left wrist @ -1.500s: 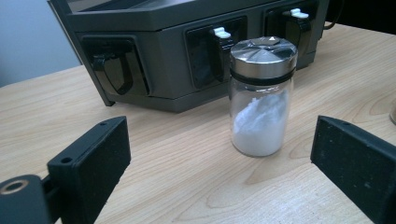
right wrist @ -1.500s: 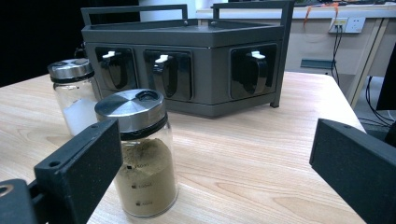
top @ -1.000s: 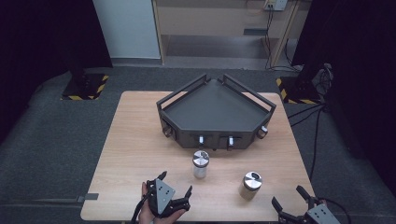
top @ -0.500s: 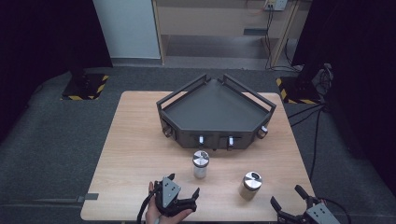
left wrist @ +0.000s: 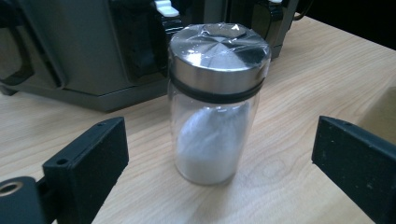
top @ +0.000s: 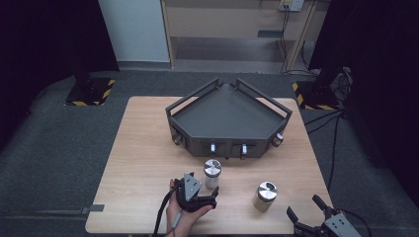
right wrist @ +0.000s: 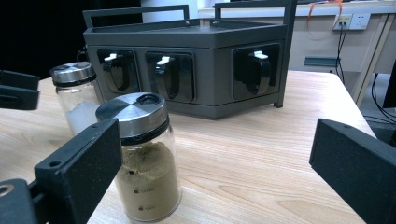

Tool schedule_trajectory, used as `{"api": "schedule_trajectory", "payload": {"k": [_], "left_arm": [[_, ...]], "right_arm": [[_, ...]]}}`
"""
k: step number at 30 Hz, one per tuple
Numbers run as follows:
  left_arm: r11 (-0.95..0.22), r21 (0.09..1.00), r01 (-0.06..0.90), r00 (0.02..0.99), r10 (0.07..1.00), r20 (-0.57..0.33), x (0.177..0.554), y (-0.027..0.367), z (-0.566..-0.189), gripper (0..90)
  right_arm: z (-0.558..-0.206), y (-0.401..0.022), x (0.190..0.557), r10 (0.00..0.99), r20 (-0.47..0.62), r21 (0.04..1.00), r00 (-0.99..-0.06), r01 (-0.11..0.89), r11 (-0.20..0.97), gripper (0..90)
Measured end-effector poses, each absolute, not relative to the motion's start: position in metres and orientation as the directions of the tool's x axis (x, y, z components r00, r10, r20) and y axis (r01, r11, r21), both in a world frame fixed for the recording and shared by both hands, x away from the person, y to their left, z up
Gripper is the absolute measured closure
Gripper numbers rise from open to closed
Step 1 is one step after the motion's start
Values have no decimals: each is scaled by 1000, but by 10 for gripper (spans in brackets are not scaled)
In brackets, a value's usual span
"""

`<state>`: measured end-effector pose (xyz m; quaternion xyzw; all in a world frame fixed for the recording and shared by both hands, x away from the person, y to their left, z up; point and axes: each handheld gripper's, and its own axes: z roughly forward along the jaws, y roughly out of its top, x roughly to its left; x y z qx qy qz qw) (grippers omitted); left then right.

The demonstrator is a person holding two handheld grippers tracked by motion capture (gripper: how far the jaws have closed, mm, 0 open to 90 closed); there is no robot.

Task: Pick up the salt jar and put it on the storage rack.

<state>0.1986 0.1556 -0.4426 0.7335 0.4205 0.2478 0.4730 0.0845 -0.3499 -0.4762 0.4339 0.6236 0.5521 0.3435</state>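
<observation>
Jaws of the left gripper [top: 206, 201] stand wide, and it has slid rightward along the bottom of the high view, now lining up on the white-powder jar [left wrist: 216, 95] at frame centre; a grasp looks near. Lower right, the right gripper [top: 312, 217] waits wide by the brown-powder jar [right wrist: 145, 154].

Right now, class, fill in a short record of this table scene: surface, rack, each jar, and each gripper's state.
surface: light wooden table
rack: dark grey angular metal rack with rails, at the table's far middle
jar one: clear glass jar of white powder, steel lid, upright between the open jaws
jar two: clear glass jar of tan powder, steel lid, upright
left gripper: open, beside jar one
right gripper: open, holding nothing
</observation>
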Motion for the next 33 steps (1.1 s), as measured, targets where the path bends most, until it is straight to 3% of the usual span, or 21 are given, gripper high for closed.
{"api": "schedule_trajectory", "payload": {"k": [33], "left_arm": [[-229, 898, 375, 495, 869, 15, 228, 130, -460, 28]], "right_arm": [[-480, -351, 90, 919, 60, 982, -389, 188, 15, 34]]}}
